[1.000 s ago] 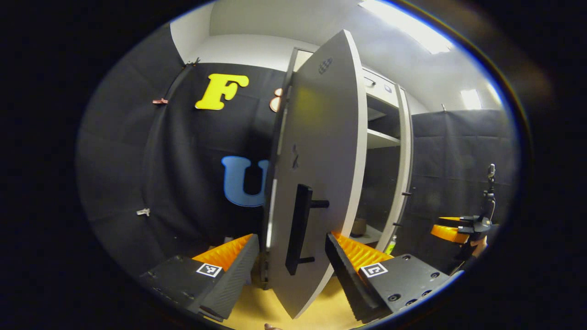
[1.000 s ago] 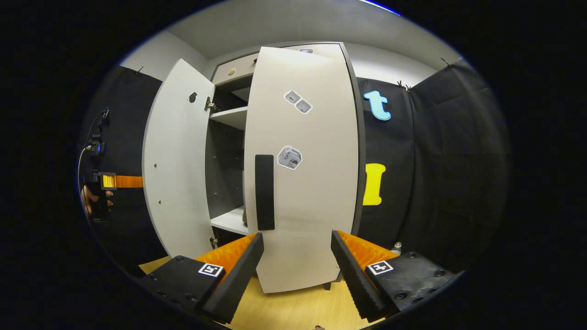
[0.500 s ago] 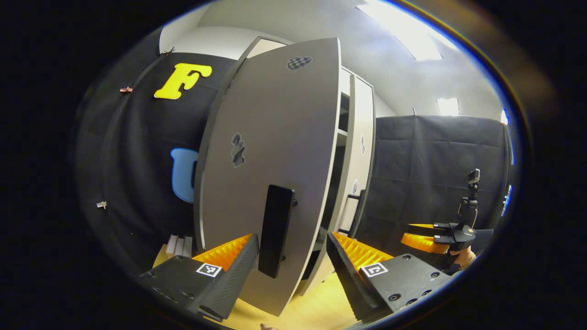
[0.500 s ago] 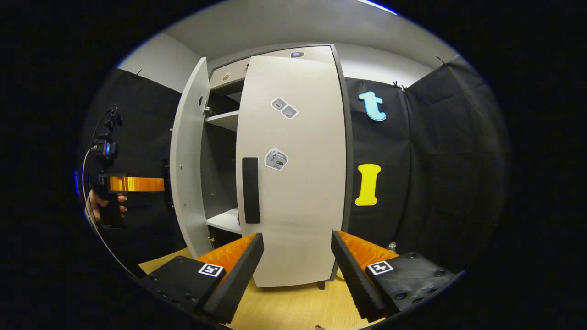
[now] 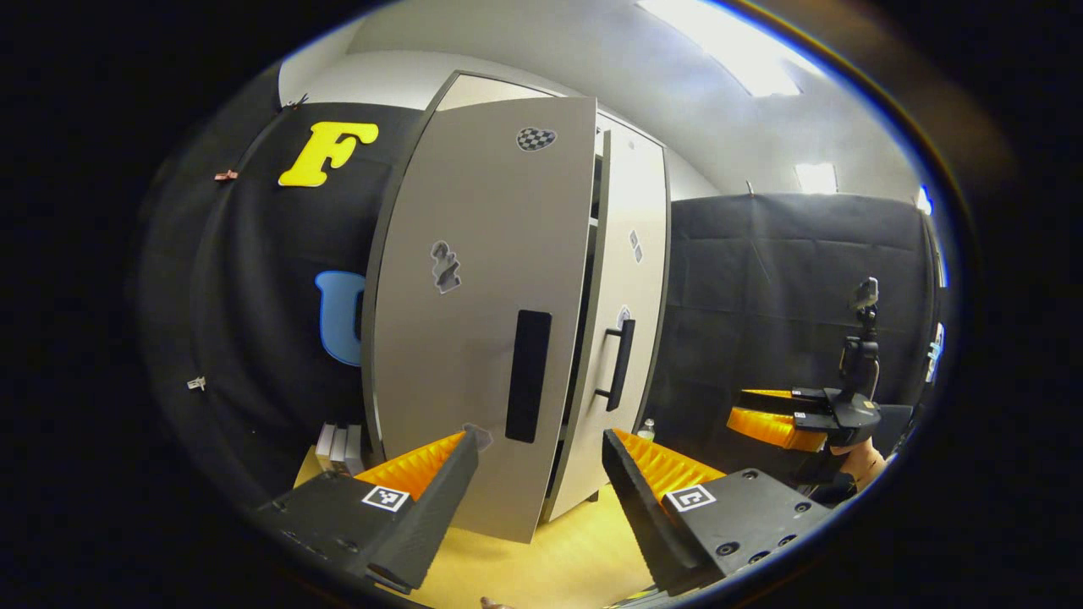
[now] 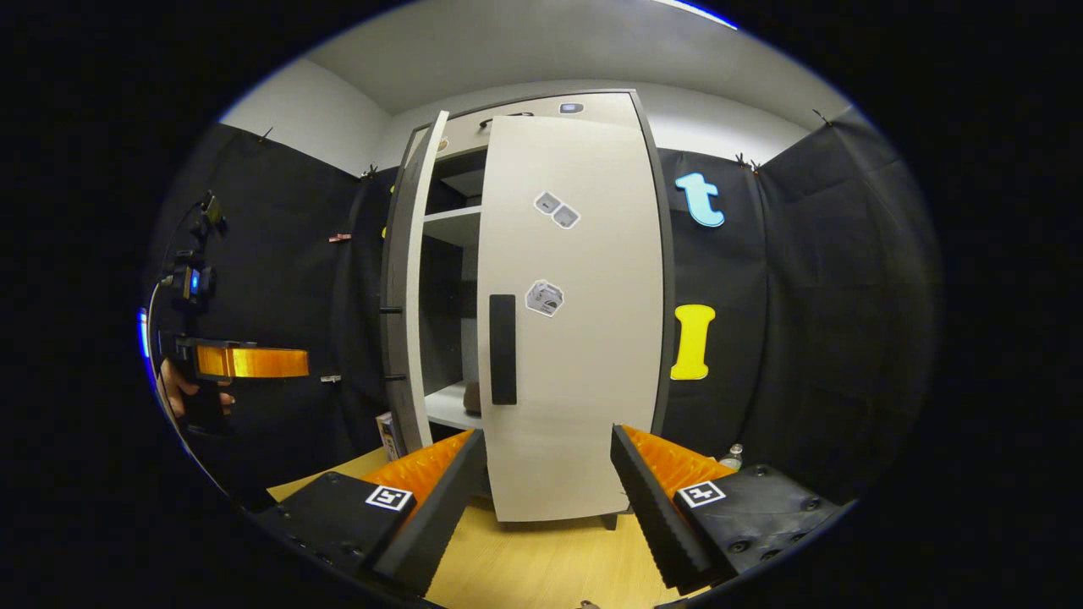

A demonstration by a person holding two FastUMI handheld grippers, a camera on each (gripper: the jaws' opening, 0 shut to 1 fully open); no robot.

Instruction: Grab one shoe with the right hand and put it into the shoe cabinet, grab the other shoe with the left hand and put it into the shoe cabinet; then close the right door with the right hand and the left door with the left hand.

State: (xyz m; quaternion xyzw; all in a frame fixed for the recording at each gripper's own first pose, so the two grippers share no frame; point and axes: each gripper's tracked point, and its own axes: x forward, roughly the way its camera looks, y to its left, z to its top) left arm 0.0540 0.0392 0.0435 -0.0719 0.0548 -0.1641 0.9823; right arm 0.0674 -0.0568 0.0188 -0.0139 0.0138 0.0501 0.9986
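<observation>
The left gripper (image 5: 535,482) hangs wide open and empty, close in front of the left door (image 5: 474,321), which stands slightly ajar. The right gripper (image 6: 548,482) (also spread, holding nothing) faces the shut right door (image 6: 575,313). Behind, on the cabinet's (image 6: 541,106) lower shelf (image 6: 444,406), sits a dark lump, possibly a shoe (image 6: 472,396).

The tall pale grey shoe cabinet (image 6: 592,106) has its right door (image 6: 575,338) nearly closed; beside it, the left door (image 5: 474,321) stands ajar.
</observation>
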